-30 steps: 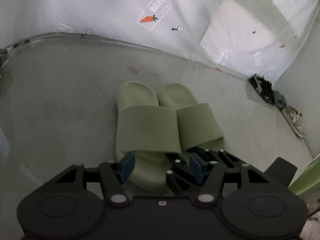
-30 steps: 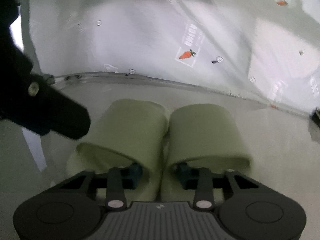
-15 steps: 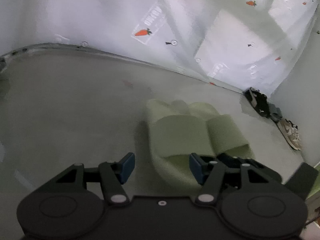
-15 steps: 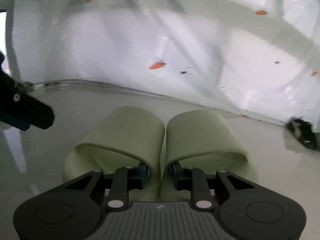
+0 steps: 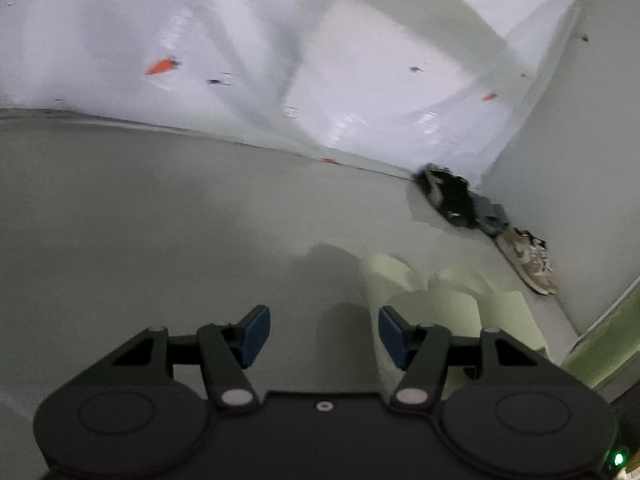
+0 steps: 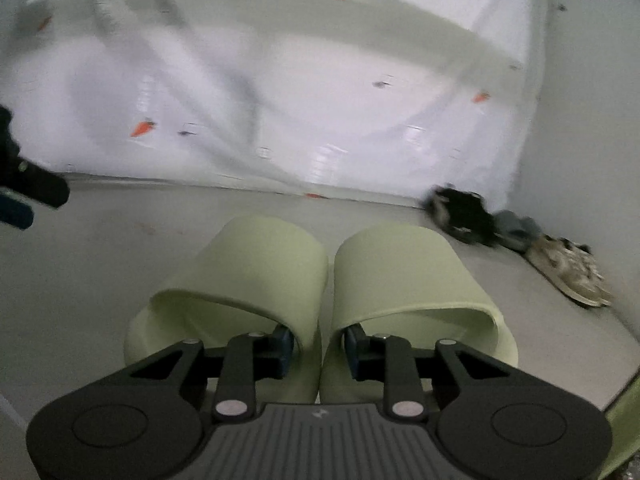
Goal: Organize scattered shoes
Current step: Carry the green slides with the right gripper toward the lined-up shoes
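A pair of pale green slide slippers (image 6: pixel 256 264) sits side by side in the right wrist view. My right gripper (image 6: pixel 319 346) is shut on their two touching inner walls, one finger under each strap. The pair appears held off the grey floor (image 6: pixel 120 248). In the left wrist view the same slippers (image 5: pixel 440 304) show low on the right, beyond the right finger. My left gripper (image 5: pixel 324 334) is open over bare floor with nothing between its blue pads. Its tip also shows at the left edge of the right wrist view, left gripper (image 6: pixel 24 192).
Along the right wall lie a black shoe (image 5: pixel 444 196), a grey shoe (image 5: pixel 490 216) and a tan sneaker (image 5: pixel 528 260). A white sheet with carrot prints (image 5: pixel 160 66) backs the floor. A green edge (image 5: pixel 600 344) borders the lower right.
The right gripper closed on the slippers' inner walls and carried them right, toward the corner with the other shoes. The left gripper, still open, drew away from the slippers.
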A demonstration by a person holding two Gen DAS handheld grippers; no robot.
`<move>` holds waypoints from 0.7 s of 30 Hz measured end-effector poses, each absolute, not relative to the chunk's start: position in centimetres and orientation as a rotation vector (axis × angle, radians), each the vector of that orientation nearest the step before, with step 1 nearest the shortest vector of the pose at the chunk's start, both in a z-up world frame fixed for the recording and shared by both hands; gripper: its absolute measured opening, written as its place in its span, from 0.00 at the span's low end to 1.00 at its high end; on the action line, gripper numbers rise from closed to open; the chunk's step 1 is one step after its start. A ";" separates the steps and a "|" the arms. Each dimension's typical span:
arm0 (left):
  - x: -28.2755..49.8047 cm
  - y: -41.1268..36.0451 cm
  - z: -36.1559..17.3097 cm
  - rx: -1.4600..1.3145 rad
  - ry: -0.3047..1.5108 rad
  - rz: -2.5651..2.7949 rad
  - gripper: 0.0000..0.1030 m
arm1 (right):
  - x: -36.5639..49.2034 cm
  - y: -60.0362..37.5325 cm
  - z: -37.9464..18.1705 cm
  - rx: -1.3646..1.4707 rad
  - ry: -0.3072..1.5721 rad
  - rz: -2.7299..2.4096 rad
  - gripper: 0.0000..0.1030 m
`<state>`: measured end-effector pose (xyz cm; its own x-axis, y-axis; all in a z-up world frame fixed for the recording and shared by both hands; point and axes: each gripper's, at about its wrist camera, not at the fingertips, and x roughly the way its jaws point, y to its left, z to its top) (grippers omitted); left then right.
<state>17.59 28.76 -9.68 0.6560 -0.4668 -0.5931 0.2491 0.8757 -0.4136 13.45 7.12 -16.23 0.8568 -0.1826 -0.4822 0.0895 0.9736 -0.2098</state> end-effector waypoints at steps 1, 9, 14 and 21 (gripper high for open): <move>17.6 26.8 -9.6 -0.309 0.752 -0.420 0.59 | 12.8 4.5 -16.1 -0.183 0.524 -0.152 0.30; 16.3 9.9 -9.7 -0.325 0.770 -0.468 0.59 | 9.3 -10.5 -14.8 -0.205 0.538 -0.173 0.30; 16.8 2.1 -9.2 -0.278 0.800 -0.511 0.59 | 7.7 -19.1 -14.2 -0.135 0.556 -0.217 0.31; 20.4 -6.2 -9.0 -0.242 0.780 -0.525 0.59 | 10.1 -25.6 -15.3 -0.067 0.578 -0.225 0.33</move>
